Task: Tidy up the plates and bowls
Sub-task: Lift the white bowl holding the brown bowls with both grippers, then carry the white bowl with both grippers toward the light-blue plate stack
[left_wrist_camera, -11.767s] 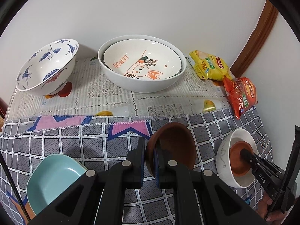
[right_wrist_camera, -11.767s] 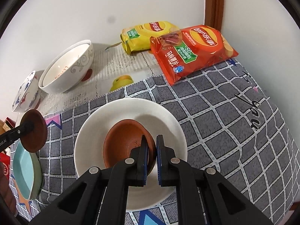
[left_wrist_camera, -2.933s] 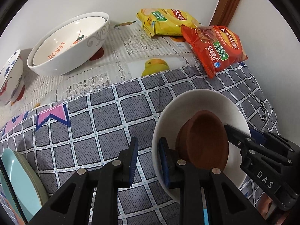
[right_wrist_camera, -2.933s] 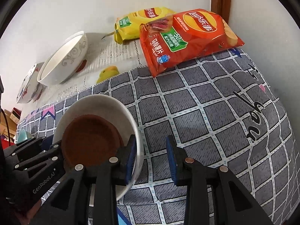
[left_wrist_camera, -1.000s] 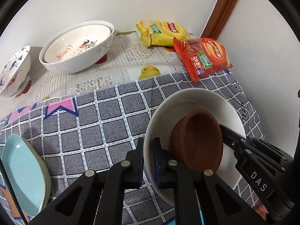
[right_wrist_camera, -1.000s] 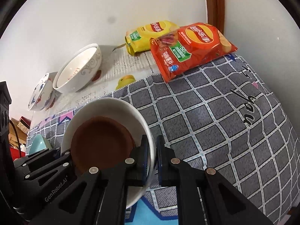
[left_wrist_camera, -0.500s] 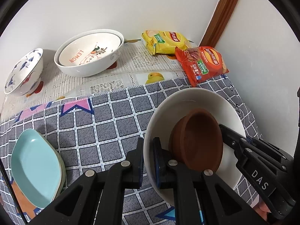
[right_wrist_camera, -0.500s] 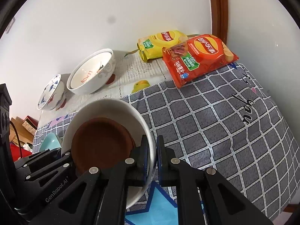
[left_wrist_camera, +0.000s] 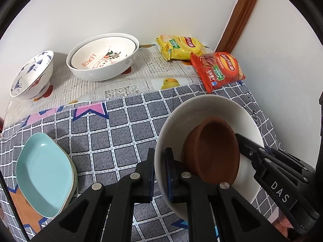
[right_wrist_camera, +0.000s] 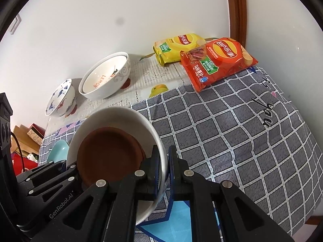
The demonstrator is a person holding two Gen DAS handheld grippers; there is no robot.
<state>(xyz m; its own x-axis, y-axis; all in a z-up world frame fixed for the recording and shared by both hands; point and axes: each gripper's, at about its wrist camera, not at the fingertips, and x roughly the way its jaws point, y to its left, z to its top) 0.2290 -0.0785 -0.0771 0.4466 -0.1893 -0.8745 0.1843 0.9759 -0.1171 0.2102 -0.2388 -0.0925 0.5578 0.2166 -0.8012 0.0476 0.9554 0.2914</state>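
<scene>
A white bowl [left_wrist_camera: 203, 109] [right_wrist_camera: 113, 115] with brown dishes [left_wrist_camera: 216, 147] [right_wrist_camera: 109, 153] stacked inside hangs above the checked cloth. My left gripper [left_wrist_camera: 159, 161] is shut on its left rim. On the opposite rim my right gripper [right_wrist_camera: 166, 159] is shut as well. Two nested white bowls [left_wrist_camera: 105, 58] [right_wrist_camera: 105, 78], the inner one lettered LEMON, stand at the back by the wall. A blue-patterned bowl [left_wrist_camera: 32, 74] [right_wrist_camera: 60, 98] sits to their left. Stacked light blue plates [left_wrist_camera: 44, 173] [right_wrist_camera: 58, 149] lie at the front left.
A yellow chip bag [left_wrist_camera: 179, 47] [right_wrist_camera: 177, 46] and a red chip bag [left_wrist_camera: 220, 68] [right_wrist_camera: 218, 60] lie in the back right corner beside a brown door frame [left_wrist_camera: 238, 14]. The grey checked cloth [right_wrist_camera: 232, 125] covers the table's front; boxes [right_wrist_camera: 30, 135] sit beyond the left edge.
Both grippers have risen with the white bowl held between them and drawn back; the table and back bowls look smaller and more of the cloth shows.
</scene>
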